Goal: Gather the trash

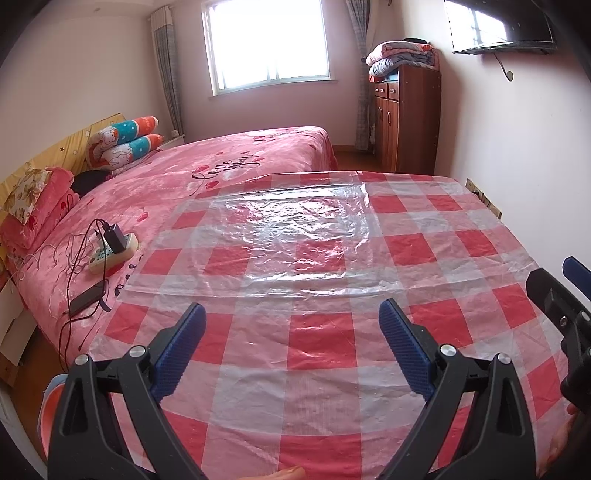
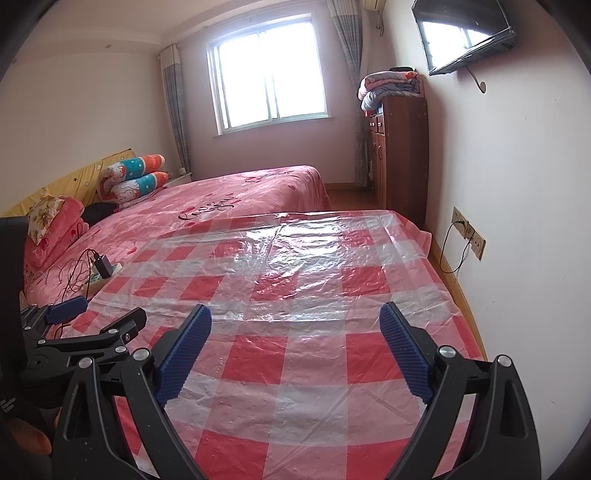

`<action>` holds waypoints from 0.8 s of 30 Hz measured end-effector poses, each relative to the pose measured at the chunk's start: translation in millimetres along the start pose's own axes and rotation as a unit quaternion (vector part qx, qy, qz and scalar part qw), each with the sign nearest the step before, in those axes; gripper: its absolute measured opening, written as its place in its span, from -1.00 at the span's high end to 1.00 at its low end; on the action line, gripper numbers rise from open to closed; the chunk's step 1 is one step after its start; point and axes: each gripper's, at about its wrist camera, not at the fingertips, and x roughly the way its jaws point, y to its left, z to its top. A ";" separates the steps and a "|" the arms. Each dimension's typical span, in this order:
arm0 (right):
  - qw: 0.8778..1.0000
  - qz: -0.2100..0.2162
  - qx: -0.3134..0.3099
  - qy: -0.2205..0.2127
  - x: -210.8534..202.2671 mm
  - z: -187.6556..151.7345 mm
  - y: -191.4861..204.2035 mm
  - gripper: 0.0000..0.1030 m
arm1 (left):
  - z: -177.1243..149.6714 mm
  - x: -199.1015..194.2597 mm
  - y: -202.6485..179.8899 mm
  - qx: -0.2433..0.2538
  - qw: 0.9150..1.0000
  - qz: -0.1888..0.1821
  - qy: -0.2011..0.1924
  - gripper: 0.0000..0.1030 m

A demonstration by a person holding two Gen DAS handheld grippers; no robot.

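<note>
Your left gripper (image 1: 291,321) and right gripper (image 2: 295,325) both hover spread wide, empty, over the red-and-white checked plastic tablecloth (image 1: 314,350); a clear crinkled plastic sheet (image 1: 280,243) lies flat there, beside the pink bed (image 1: 229,158)

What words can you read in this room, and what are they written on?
"Love you": black curly writing on the pink bedspread, beside red hearts; the second word is swirly, so less sure.
More dark letters on the bedspread near the beige power strip: too cut off to read.
Marks on the power strip: too small to read.
Nothing readable on the red-and-white checked plastic sheet, the wall-mounted black television or the brown wooden cabinet.
</note>
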 end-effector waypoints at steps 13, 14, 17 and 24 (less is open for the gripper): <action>1.000 0.001 0.002 0.004 2.8 -0.7 1.8 -0.77 | -0.6 4.2 -0.8 0.003 1.000 -0.001 0.004 -0.84; 1.000 0.002 0.001 0.004 2.6 -0.9 1.1 -0.77 | -0.5 4.3 -0.8 0.002 1.000 -0.001 0.004 -0.84; 1.000 0.002 0.001 0.003 4.2 -1.5 1.7 -0.77 | -0.3 5.2 -1.2 0.004 1.000 -0.002 0.004 -0.84; 1.000 0.004 0.004 0.011 9.2 -4.1 -1.3 -0.77 | -3.1 7.8 -1.4 0.002 1.000 -0.003 0.002 -0.84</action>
